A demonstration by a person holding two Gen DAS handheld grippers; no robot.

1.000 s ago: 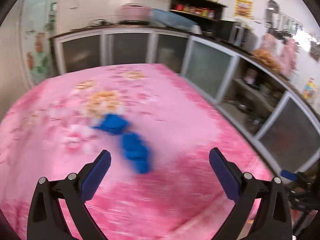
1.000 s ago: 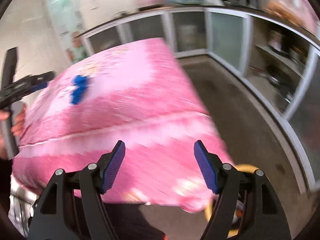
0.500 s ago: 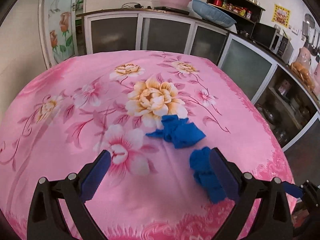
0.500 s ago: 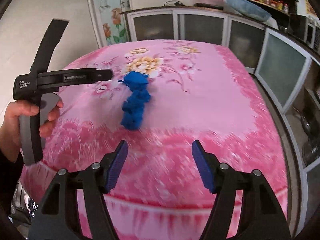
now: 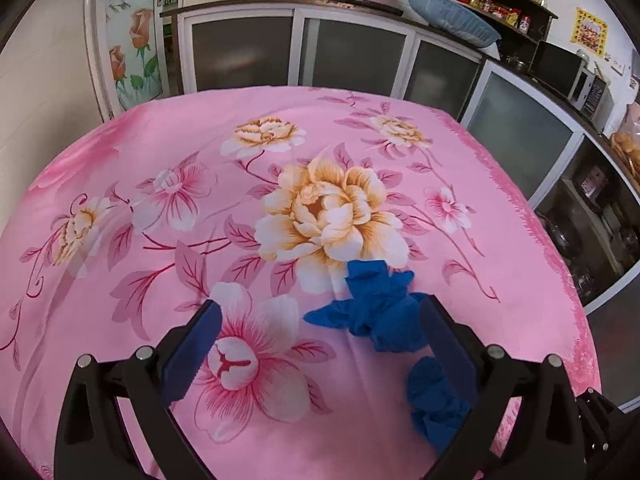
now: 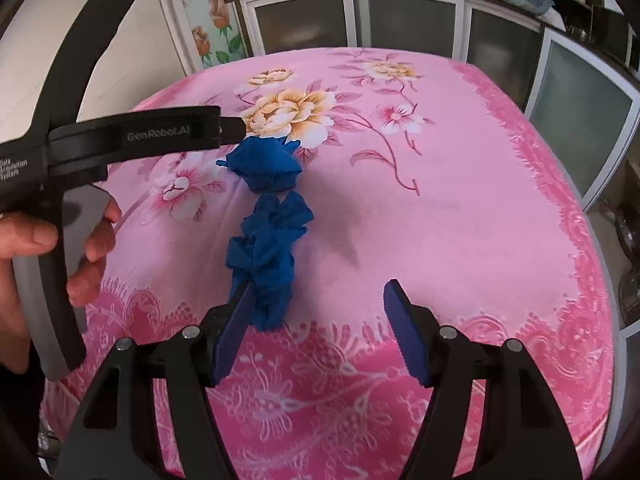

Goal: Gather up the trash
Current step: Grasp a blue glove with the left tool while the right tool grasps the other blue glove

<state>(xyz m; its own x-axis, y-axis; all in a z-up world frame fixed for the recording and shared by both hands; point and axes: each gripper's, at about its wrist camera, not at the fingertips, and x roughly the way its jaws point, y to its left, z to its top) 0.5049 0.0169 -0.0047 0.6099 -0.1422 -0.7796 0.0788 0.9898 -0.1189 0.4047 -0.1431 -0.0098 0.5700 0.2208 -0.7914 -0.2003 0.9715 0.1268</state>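
Two crumpled blue wads lie on the pink flowered tablecloth (image 5: 160, 152). The far wad (image 5: 376, 304) sits just ahead of my open left gripper (image 5: 320, 344), close to its right finger. The near wad (image 5: 436, 400) is partly hidden behind that finger. In the right wrist view the far wad (image 6: 264, 164) lies by the left gripper's tip and the near wad (image 6: 268, 256) stretches toward my open right gripper (image 6: 320, 332), touching its left finger. Both grippers are empty.
Grey-fronted kitchen cabinets (image 5: 352, 56) run behind and to the right of the table. Basins (image 5: 452, 12) sit on the counter. The person's left hand (image 6: 40, 240) holds the left gripper handle at the table's left front. The table's front edge (image 6: 360, 400) is near.
Both grippers have moved in toward the table and the blue wads. The left one has come lower and closer to the far wad, the right one closer to the near wad.
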